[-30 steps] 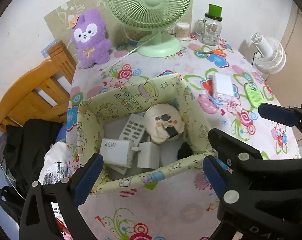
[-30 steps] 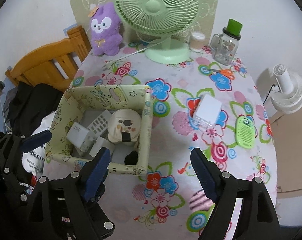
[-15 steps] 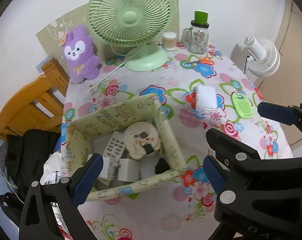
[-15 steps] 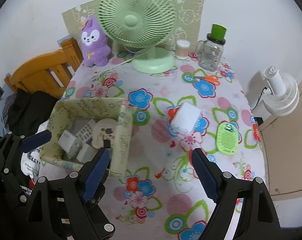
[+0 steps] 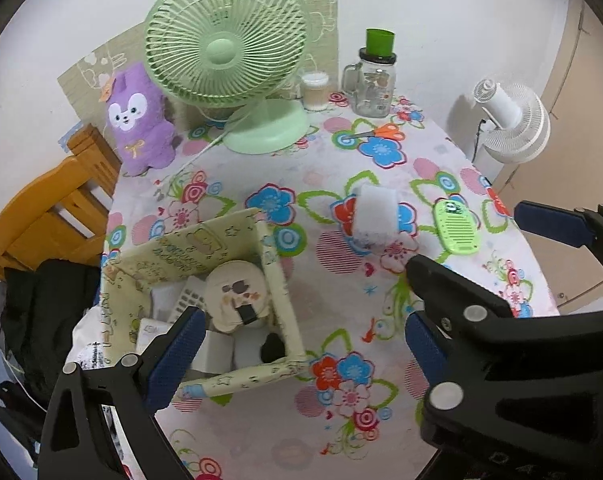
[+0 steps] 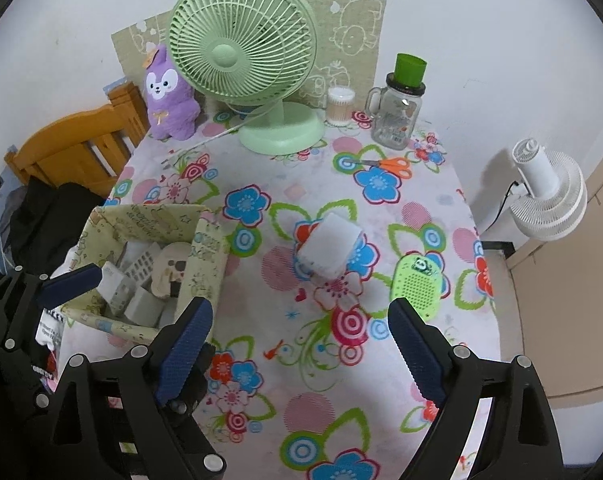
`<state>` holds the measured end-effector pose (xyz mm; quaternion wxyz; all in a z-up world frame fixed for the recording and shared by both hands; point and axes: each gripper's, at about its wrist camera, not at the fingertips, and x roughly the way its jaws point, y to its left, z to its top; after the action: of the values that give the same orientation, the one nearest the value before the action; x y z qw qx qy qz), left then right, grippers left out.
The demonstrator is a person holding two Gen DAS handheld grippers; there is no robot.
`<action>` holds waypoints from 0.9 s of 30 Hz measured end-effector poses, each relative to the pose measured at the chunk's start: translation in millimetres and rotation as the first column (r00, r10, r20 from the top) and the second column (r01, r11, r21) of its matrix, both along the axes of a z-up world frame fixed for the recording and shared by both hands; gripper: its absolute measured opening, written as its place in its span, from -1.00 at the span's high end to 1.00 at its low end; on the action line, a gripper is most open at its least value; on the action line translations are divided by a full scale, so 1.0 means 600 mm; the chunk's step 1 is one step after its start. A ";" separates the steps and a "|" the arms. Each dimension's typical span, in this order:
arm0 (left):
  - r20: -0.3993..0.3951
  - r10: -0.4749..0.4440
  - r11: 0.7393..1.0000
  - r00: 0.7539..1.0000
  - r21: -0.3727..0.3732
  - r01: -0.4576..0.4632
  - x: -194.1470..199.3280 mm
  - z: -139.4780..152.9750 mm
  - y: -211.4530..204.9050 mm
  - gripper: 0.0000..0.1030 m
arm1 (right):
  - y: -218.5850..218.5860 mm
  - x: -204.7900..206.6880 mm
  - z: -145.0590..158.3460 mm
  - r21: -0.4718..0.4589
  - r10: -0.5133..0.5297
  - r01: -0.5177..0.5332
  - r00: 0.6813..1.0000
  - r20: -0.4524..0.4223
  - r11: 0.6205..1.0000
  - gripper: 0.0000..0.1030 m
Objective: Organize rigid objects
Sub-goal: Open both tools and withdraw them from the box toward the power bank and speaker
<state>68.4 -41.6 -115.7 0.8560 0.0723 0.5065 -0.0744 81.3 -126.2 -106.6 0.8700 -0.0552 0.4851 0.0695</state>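
A cream patterned storage box (image 5: 189, 248) (image 6: 205, 264) sits at the table's left edge. It holds white chargers, a remote-like piece and a round cream gadget (image 5: 237, 296). A white block (image 5: 375, 216) (image 6: 329, 248) and a flat green device (image 5: 457, 228) (image 6: 417, 284) lie on the floral cloth to its right. My left gripper (image 5: 297, 356) hangs open above the box's near corner with nothing in it. My right gripper (image 6: 301, 348) is above the bare cloth in front of the white block. Its jaws are opening and nothing is between them.
At the back stand a green desk fan (image 5: 225, 52), a purple plush (image 5: 139, 120), a swab tub (image 5: 315, 90) and a glass jar with a green lid (image 5: 375, 80). Orange scissors (image 5: 381, 132) lie near the jar. A wooden chair (image 5: 49, 208) is left, a white fan (image 5: 513, 124) right.
Both grippers have drawn back and to the right, away from the box. The box has slid to the lower left of both views, and the white block and green device now sit nearer the centre.
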 end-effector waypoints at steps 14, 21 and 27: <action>-0.005 0.004 0.999 1.000 -0.032 -0.004 0.008 0.001 -0.055 -0.96 | -0.061 0.004 0.008 0.004 -0.010 0.010 1.000 0.016 1.000 -0.79; -0.004 0.006 0.999 1.000 -0.052 -0.006 0.019 -0.010 -0.082 -0.96 | -0.090 0.014 0.002 0.001 0.000 0.000 1.000 0.018 1.000 -0.79; -0.018 0.002 0.997 1.000 -0.073 -0.004 0.037 -0.029 -0.102 -0.95 | -0.116 0.031 -0.013 0.003 0.005 -0.005 1.000 -0.001 1.000 -0.79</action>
<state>90.5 -102.6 -133.1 0.8535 0.0397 0.5113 -0.0922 99.8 -196.0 -114.4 0.8695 -0.0551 0.4855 0.0722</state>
